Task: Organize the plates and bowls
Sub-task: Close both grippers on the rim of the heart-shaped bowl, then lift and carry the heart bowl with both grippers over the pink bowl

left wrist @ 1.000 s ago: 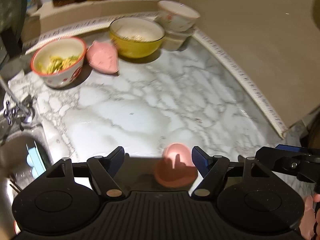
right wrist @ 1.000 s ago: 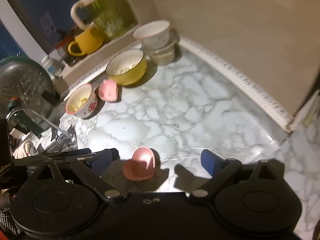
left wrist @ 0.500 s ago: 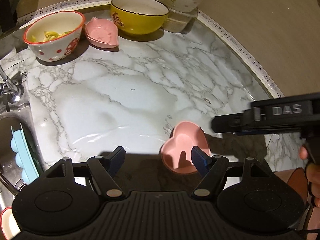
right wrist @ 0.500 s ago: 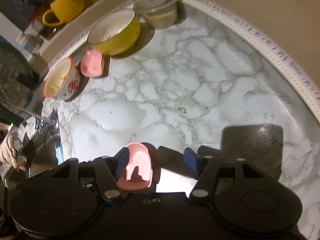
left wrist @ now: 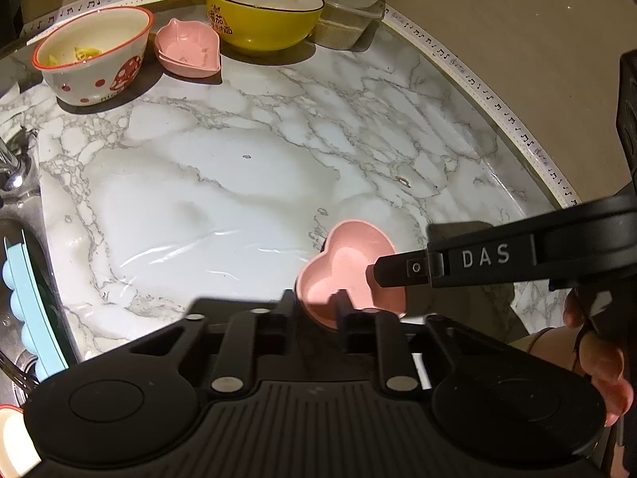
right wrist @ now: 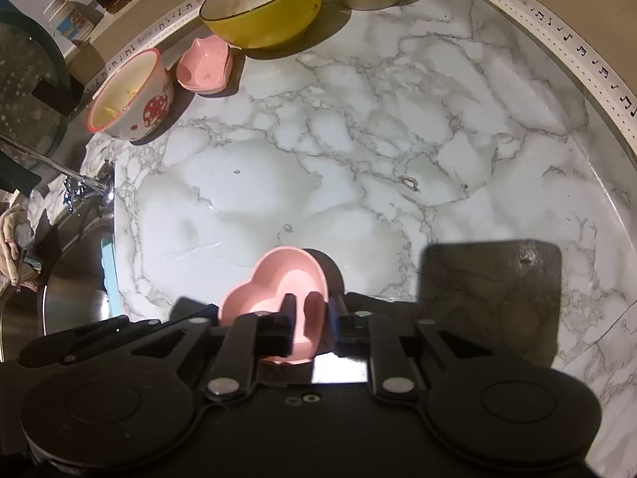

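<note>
Holding scraps: mushroom bowl (left wrist: 93,57)

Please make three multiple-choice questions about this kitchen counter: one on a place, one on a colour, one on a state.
1. Where is the pink heart dish?
A. alone on the front of the marble counter
B. in the sink
C. inside a mug

2. What colour is the largest bowl on the outside?
A. white
B. yellow
C. blue

3. In what state is the mushroom bowl?
A. upside down
B. upright and clean
C. upright, with food scraps inside

Answers:
1 A: it lies on the marble, apart from the rear row of bowls.
2 B: its outer wall is yellow under a dark rim.
3 C: its mouth faces up and yellowish bits lie inside.
</note>
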Motion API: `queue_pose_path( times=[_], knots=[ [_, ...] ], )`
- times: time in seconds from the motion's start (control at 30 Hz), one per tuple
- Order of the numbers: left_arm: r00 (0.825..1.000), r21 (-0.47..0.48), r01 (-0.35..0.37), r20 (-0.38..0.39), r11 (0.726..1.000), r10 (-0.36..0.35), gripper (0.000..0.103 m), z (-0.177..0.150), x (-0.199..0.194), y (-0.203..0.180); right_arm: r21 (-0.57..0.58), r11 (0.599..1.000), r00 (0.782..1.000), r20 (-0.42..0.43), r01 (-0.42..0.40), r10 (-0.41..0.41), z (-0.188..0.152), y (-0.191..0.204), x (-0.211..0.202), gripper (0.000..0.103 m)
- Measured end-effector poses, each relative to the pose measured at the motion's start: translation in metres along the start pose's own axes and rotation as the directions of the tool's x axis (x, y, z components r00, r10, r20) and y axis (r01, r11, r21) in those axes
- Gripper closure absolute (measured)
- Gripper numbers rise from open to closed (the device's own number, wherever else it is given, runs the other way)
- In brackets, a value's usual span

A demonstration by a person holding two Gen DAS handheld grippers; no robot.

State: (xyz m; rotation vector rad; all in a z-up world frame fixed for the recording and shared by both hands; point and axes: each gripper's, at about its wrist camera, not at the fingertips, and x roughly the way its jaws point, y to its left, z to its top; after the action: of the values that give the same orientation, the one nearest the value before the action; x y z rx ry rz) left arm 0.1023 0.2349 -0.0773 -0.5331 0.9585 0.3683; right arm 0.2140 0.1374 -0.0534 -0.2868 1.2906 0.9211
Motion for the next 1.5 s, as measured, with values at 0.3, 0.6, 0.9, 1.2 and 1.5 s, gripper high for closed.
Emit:
queue_pose_path(
  times=[0.3, 0.6, 0.9, 1.2, 1.5],
  knots=[
    [1.0, -0.029, 0.007, 0.007, 1.0, -0.007, 0.094, 0.002, -0.008, 0.003, -0.009, 0.999, 0.999, 0.03, 0.035, -0.034, -0.006, 0.002, -0.005, 0.102],
    [1.0, 0.01, 0.026, 0.013, 1.0, -0.026, 0.094, 0.008, -0.038, -0.014, -0.015, 0.999, 0.995, 0.097, 0.04, -0.038, -0.017, 0.01, -0.048, 0.102],
    [0.995, 0.125, 0.077, 0.052, 0.989, -0.084, 0.094, 0.002, -0.073, -0.049, 0.024, 0.998, 0.979, 0.19, 0.065, -0.069, -0.042, 0.004, -0.098, 0.102],
    [0.986, 0.254, 0.145, 0.04, 0.956, -0.16, 0.094, -0.016, -0.094, -0.093, 0.105, 0.991, 0.961, 0.256, 0.078, -0.103, -0.083, -0.019, -0.139, 0.102],
    [0.981, 0.338, 0.188, -0.02, 0.922, -0.193, 0.094, -0.036, -0.088, -0.123, 0.197, 0.977, 0.951, 0.276, 0.085, -0.138, -0.121, -0.045, -0.155, 0.101]
  ],
)
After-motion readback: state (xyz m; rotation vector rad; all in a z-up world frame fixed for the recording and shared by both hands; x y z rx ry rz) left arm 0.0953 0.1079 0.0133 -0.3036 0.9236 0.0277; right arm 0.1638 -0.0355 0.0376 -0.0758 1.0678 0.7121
